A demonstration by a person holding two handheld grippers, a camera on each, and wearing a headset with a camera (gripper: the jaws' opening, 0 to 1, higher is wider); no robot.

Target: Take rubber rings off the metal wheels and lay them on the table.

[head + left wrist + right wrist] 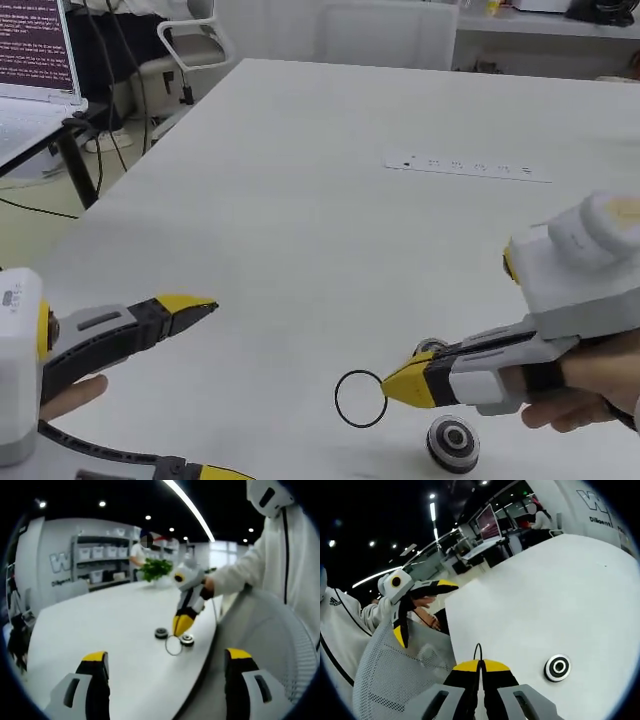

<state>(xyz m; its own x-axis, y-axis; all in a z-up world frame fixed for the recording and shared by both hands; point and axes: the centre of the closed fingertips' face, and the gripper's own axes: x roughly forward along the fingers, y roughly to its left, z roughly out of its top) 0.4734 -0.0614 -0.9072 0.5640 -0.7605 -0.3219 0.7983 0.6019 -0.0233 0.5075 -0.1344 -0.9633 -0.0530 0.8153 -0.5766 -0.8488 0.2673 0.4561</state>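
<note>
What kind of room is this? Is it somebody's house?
Not a house: most likely an office or lab workroom. There is a big white table, a laptop with text on its screen, and shelves of storage bins along the wall.

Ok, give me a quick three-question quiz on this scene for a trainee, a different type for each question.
1. True or false: the right tongs are shut on the black rubber ring.
2. Multiple choice: the left tongs are A) open and holding nothing, B) shut on a wheel, C) shut on the ring.
3. Fill in: in the left gripper view, ___ metal wheels sit on the table near the ring.

Key: 1 true; 2 A; 3 two.
</note>
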